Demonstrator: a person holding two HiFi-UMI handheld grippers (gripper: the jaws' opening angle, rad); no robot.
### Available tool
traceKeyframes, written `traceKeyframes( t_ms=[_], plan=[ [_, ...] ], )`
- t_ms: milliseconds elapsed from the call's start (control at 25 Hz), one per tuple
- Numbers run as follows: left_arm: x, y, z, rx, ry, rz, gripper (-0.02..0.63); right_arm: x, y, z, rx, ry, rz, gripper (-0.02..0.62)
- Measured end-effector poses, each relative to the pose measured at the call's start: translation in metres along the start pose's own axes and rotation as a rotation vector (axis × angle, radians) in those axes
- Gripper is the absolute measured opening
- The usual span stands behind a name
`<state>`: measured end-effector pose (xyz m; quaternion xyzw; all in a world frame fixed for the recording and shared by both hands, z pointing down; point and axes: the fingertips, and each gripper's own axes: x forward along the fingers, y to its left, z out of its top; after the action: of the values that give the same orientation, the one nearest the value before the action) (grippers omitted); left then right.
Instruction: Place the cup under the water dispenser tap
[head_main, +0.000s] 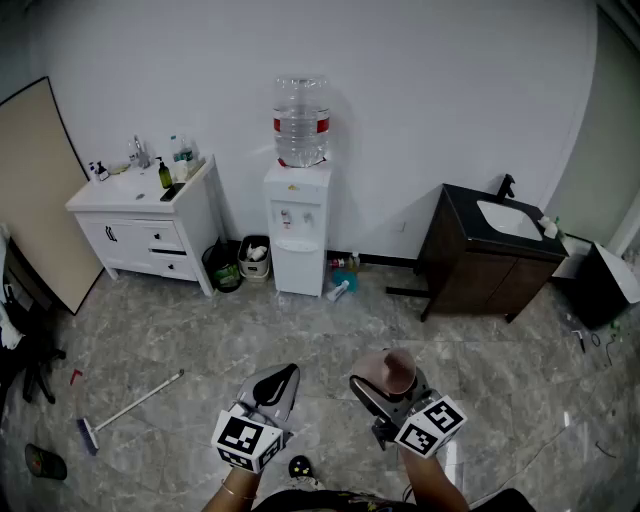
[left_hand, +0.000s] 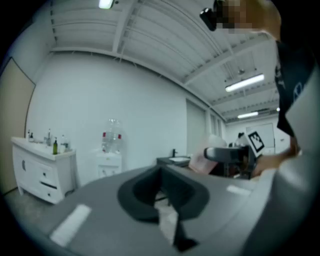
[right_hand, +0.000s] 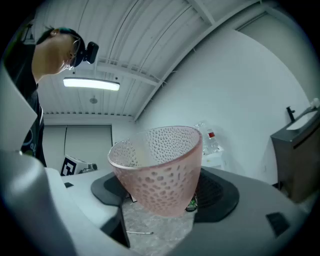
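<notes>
A pink, dimpled translucent cup is held upright between the black pads of my right gripper, low in the head view and right of centre. The right gripper view shows the same cup filling the space in my right gripper. My left gripper is beside it to the left, its jaws together and empty; in its own view the left gripper holds nothing. The white water dispenser, with a clear bottle on top, stands against the far wall, well beyond both grippers.
A white vanity with bottles stands left of the dispenser, and a dark sink cabinet stands to its right. Small bins sit at the dispenser's left foot. A broom lies on the marble floor at left.
</notes>
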<state>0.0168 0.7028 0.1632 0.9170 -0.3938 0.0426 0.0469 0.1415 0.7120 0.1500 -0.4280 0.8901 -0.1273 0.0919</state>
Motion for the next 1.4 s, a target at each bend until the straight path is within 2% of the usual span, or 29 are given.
traceKeyframes(
  t_ms=[160,280,400,600,800,960,1040,1120,1240,1320,1400],
  plan=[
    [0.057,0.068,0.038,0.063,-0.037,-0.003,-0.008,0.093,-0.035,0.028,-0.041,-0.038,0.064,0.354],
    [0.09,0.119,0.033,0.094,-0.017,0.024,-0.008,0.146,-0.082,0.015,-0.048,0.014,0.064,0.354],
    [0.136,0.175,0.017,0.026,0.007,0.052,-0.008,0.199,-0.136,-0.004,-0.055,0.063,0.061,0.354],
    [0.252,0.271,0.017,-0.03,-0.034,0.104,-0.008,0.321,-0.245,-0.022,-0.078,0.103,0.062,0.354],
    [0.354,0.375,0.005,-0.112,0.047,0.155,-0.008,0.448,-0.322,-0.033,-0.192,0.139,0.093,0.354],
    [0.414,0.461,-0.036,-0.064,0.109,0.215,-0.008,0.541,-0.378,-0.078,-0.169,0.194,0.044,0.354],
    [0.442,0.502,-0.061,-0.083,0.106,0.227,-0.008,0.582,-0.409,-0.114,-0.164,0.244,-0.011,0.354],
    [0.469,0.539,-0.089,-0.119,0.116,0.206,-0.008,0.622,-0.438,-0.15,-0.152,0.283,-0.064,0.354],
    [0.509,0.589,-0.13,-0.091,0.19,0.14,-0.008,0.682,-0.475,-0.194,-0.125,0.271,-0.131,0.354],
    [0.532,0.615,-0.158,-0.097,0.219,0.151,-0.008,0.711,-0.505,-0.231,-0.13,0.297,-0.174,0.354],
    [0.555,0.631,-0.186,-0.135,0.214,0.152,-0.008,0.736,-0.539,-0.266,-0.149,0.326,-0.213,0.354]
  ],
)
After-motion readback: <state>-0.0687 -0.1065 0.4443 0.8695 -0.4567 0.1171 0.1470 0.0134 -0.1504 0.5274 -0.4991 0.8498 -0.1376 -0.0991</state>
